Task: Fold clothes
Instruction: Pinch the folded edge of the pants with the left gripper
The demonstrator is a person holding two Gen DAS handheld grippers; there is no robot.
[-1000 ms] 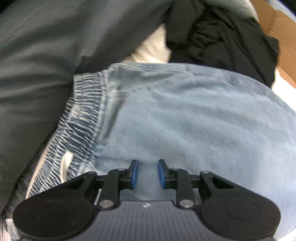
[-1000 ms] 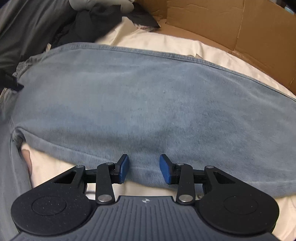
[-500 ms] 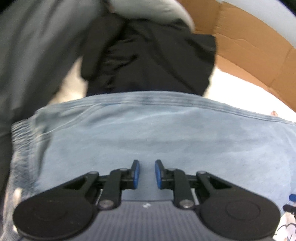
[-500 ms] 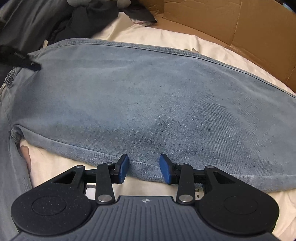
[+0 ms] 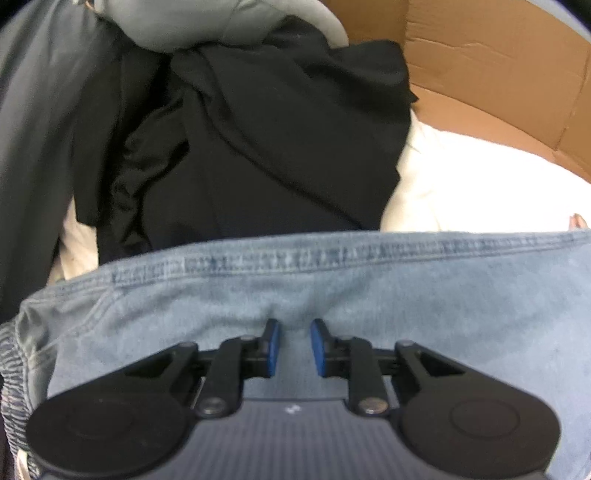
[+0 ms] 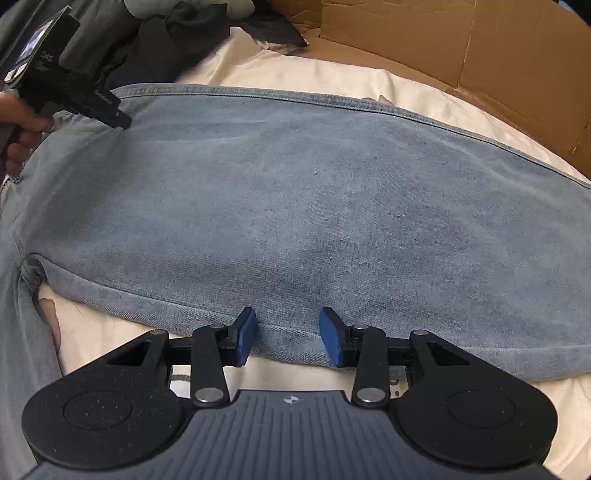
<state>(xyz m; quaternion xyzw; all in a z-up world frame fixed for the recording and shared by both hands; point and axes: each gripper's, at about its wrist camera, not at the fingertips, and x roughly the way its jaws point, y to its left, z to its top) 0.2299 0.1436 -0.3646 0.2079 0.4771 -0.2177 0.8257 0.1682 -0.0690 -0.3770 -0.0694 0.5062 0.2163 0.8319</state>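
Right wrist view: jeans (image 6: pixel 314 206) lie flat across the middle of the frame on a cream sheet (image 6: pixel 332 79), one leg laid over the other, long seam running along the upper edge. It looks like a lengthwise fold already set, so the denim sits smooth and ready for a crosswise fold. Right gripper (image 6: pixel 288 338) at lower centre straddles the near hem edge, blue pads apart with a clear gap, denim between them but not pinched; released, lined up to bite the edge. Left gripper (image 6: pixel 110 112) shows at upper left, held by a hand (image 6: pixel 22 122), tip down on the waist end, probably smoothing or seeking a hold there.

Left wrist view: left gripper (image 5: pixel 294 347) at lower centre over the denim (image 5: pixel 406 295) just below the stitched seam. Its jaws are opening, narrow gap, nothing gripped; fabric lies under them, not between the pads. A black garment (image 5: pixel 266 147) is heaped in the upper middle with a grey garment (image 5: pixel 207 22) on top, likely the unfolded pile pushed aside to keep the work area free. Cardboard box (image 5: pixel 498 74) at upper right, behind the sheet.
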